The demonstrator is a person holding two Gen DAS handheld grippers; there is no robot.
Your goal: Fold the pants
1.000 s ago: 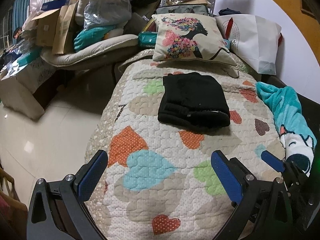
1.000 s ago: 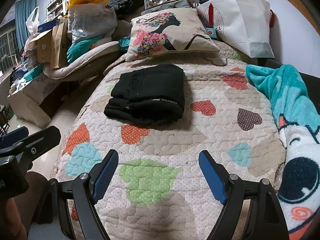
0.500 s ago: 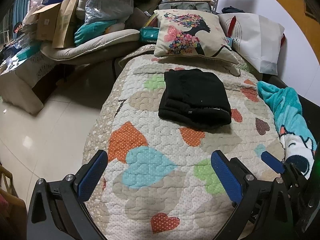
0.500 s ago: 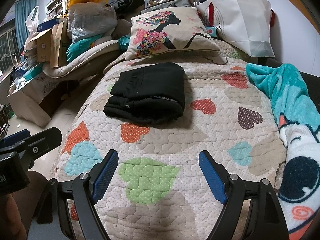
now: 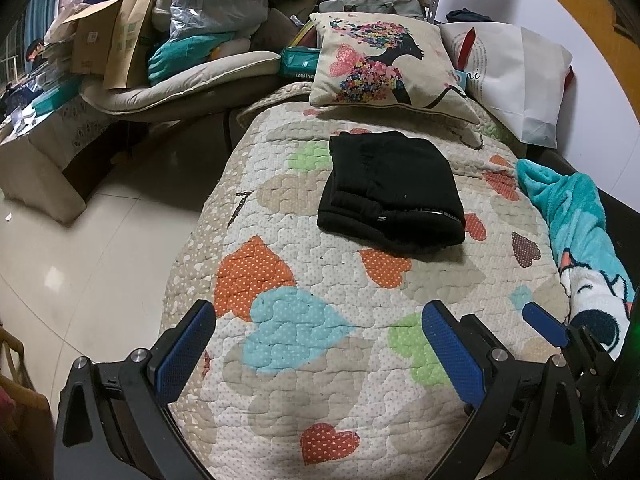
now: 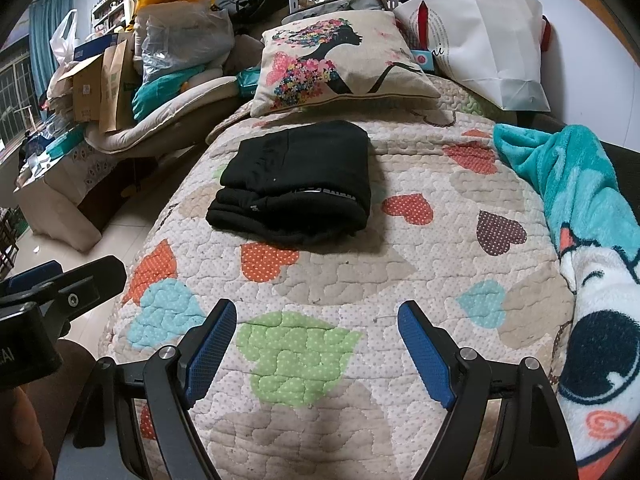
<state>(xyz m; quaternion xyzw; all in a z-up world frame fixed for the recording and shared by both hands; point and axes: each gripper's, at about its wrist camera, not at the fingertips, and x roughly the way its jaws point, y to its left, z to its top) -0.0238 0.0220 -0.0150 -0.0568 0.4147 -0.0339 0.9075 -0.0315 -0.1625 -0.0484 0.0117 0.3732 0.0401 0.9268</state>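
Black pants [image 5: 390, 190] lie folded into a compact rectangle on the heart-patterned quilt [image 5: 320, 360], near its far end below a pillow; they also show in the right wrist view [image 6: 294, 182]. My left gripper [image 5: 316, 344] is open and empty, held above the near part of the quilt, well short of the pants. My right gripper [image 6: 316, 344] is open and empty too, to the right of the left one and equally far back from the pants. The left gripper's finger shows at the left edge of the right wrist view [image 6: 64, 284].
A printed pillow [image 6: 336, 58] and a white paper bag [image 6: 480, 40] stand behind the pants. A teal fleece blanket [image 6: 572, 208] lies along the quilt's right side. Piled boxes, bags and cushions [image 5: 160, 48] fill the left background beside bare tiled floor [image 5: 80, 248].
The left gripper has drawn slightly back and up, so the pants sit a little farther away in its view. The right gripper has barely moved. The pants lie still.
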